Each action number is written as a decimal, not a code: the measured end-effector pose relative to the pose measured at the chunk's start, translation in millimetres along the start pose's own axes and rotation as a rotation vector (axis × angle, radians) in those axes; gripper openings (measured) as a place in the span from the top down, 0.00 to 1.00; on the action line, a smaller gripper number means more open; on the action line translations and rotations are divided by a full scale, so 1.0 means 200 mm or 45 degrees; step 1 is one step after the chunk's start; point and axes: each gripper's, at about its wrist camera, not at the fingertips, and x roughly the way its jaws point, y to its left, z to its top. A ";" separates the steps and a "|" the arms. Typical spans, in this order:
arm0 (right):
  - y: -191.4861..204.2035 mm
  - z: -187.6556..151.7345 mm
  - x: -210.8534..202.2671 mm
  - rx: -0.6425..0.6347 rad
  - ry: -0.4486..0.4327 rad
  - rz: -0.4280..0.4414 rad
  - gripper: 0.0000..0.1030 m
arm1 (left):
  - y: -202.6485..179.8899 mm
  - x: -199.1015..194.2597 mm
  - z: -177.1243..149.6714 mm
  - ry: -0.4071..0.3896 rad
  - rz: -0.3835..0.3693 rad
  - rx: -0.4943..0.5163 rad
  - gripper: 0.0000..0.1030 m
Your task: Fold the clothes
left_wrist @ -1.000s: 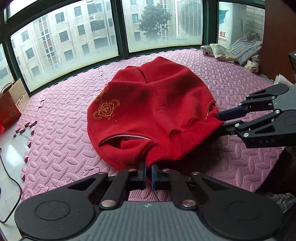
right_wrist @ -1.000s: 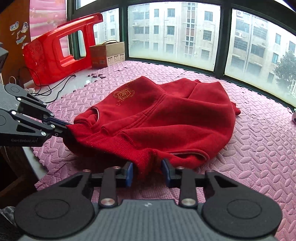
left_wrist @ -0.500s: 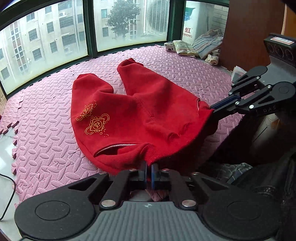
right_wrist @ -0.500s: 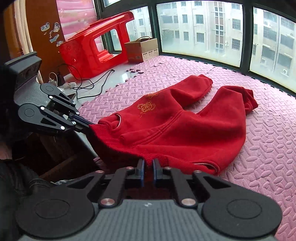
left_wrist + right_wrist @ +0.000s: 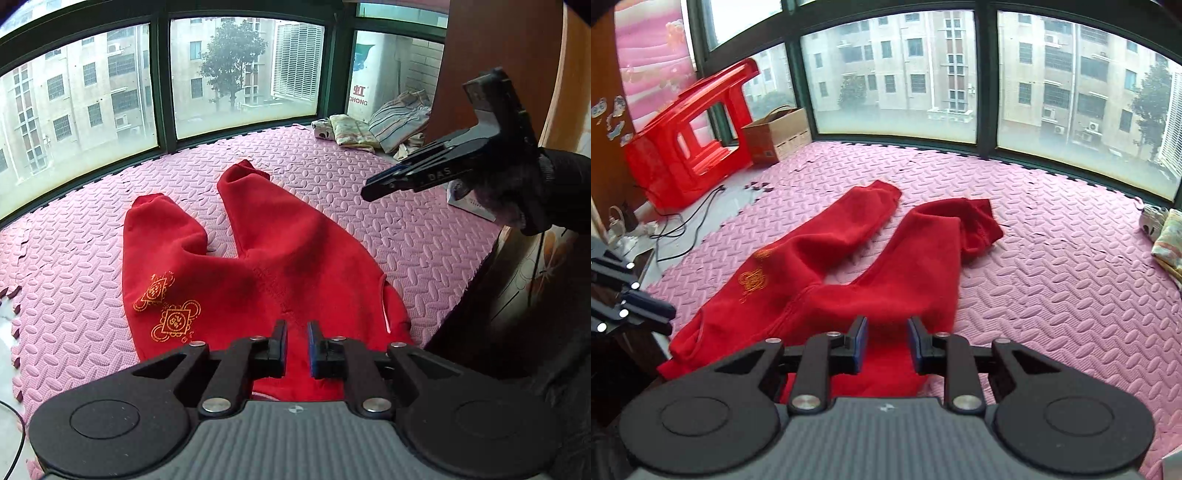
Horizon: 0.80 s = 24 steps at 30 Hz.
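Red fleece trousers (image 5: pixel 266 273) with a gold emblem (image 5: pixel 168 314) lie spread flat on the pink foam mat (image 5: pixel 388 206), legs pointing toward the windows, waistband at the near edge. They also show in the right wrist view (image 5: pixel 849 266). My left gripper (image 5: pixel 296 343) is open and empty, raised over the waistband. My right gripper (image 5: pixel 885 341) is open and empty above the waistband's other side. The right gripper also shows in the left wrist view (image 5: pixel 384 184), lifted high to the right. The left gripper's fingers (image 5: pixel 646 310) show at the left edge of the right wrist view.
A pile of folded clothes (image 5: pixel 373 125) lies at the mat's far right corner. A red plastic stool (image 5: pixel 687 144), a cardboard box (image 5: pixel 775 136) and cables (image 5: pixel 687 225) are off the mat to the left. A wooden cabinet (image 5: pixel 498 74) stands on the right.
Both grippers let go of the waistband, opened and lifted. The trousers, pulled toward me earlier, now lie flat with both legs stretched out.
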 end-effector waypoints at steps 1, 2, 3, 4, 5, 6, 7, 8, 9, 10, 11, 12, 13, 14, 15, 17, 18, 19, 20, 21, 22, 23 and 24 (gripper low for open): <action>-0.07 0.03 0.06 0.023 -0.004 -0.042 0.77 | -0.01 0.03 0.02 -0.006 -0.022 -0.009 0.88; -0.12 0.06 0.11 0.038 -0.008 -0.068 0.77 | -0.02 0.07 0.04 -0.011 -0.045 -0.018 0.88; -0.17 0.08 0.16 0.049 -0.005 -0.083 0.77 | -0.04 0.11 0.06 -0.007 -0.074 -0.027 0.88; -0.22 0.11 0.21 0.064 -0.006 -0.098 0.77 | -0.06 0.16 0.08 -0.002 -0.104 -0.030 0.88; -0.25 0.12 0.24 0.077 -0.008 -0.108 0.77 | -0.08 0.21 0.10 0.008 -0.138 -0.031 0.87; -0.29 0.14 0.29 0.094 0.000 -0.108 0.77 | -0.10 0.27 0.12 0.023 -0.168 -0.033 0.82; -0.35 0.18 0.36 0.123 0.011 -0.109 0.77 | -0.12 0.32 0.13 0.039 -0.197 -0.033 0.78; -0.39 0.19 0.41 0.147 0.018 -0.111 0.77 | -0.15 0.37 0.15 0.059 -0.225 -0.025 0.69; -0.41 0.21 0.45 0.166 0.027 -0.107 0.77 | -0.19 0.42 0.16 0.070 -0.239 -0.004 0.66; -0.44 0.22 0.49 0.191 0.035 -0.101 0.77 | -0.22 0.46 0.17 0.081 -0.252 0.017 0.66; -0.48 0.24 0.56 0.225 0.043 -0.091 0.76 | -0.24 0.51 0.18 0.098 -0.261 0.029 0.63; -0.51 0.25 0.61 0.251 0.052 -0.081 0.75 | -0.26 0.54 0.19 0.112 -0.264 0.036 0.58; -0.53 0.26 0.66 0.264 0.058 -0.076 0.72 | -0.28 0.57 0.19 0.127 -0.266 0.043 0.57; -0.55 0.27 0.70 0.278 0.062 -0.075 0.68 | -0.30 0.60 0.20 0.141 -0.269 0.050 0.56; -0.57 0.27 0.74 0.291 0.071 -0.072 0.68 | -0.32 0.63 0.20 0.153 -0.270 0.066 0.56; -0.60 0.28 0.82 0.329 0.089 -0.059 0.68 | -0.33 0.67 0.19 0.177 -0.254 0.101 0.57; -0.61 0.29 0.86 0.350 0.097 -0.052 0.68 | -0.34 0.69 0.19 0.189 -0.246 0.119 0.58; -0.63 0.29 0.90 0.368 0.104 -0.045 0.68 | -0.34 0.71 0.19 0.201 -0.240 0.131 0.58; -0.64 0.29 0.93 0.379 0.108 -0.039 0.68 | -0.35 0.72 0.19 0.208 -0.234 0.137 0.58; -0.65 0.29 0.95 0.396 0.110 -0.027 0.68 | -0.33 0.74 0.19 0.214 -0.232 0.135 0.63; -0.66 0.29 0.97 0.412 0.104 -0.015 0.68 | -0.32 0.75 0.18 0.220 -0.230 0.133 0.65; -0.67 0.29 0.97 0.422 0.095 -0.011 0.68 | -0.31 0.76 0.18 0.223 -0.231 0.132 0.70; -0.67 0.29 0.98 0.427 0.086 -0.008 0.68 | -0.31 0.76 0.18 0.224 -0.233 0.133 0.78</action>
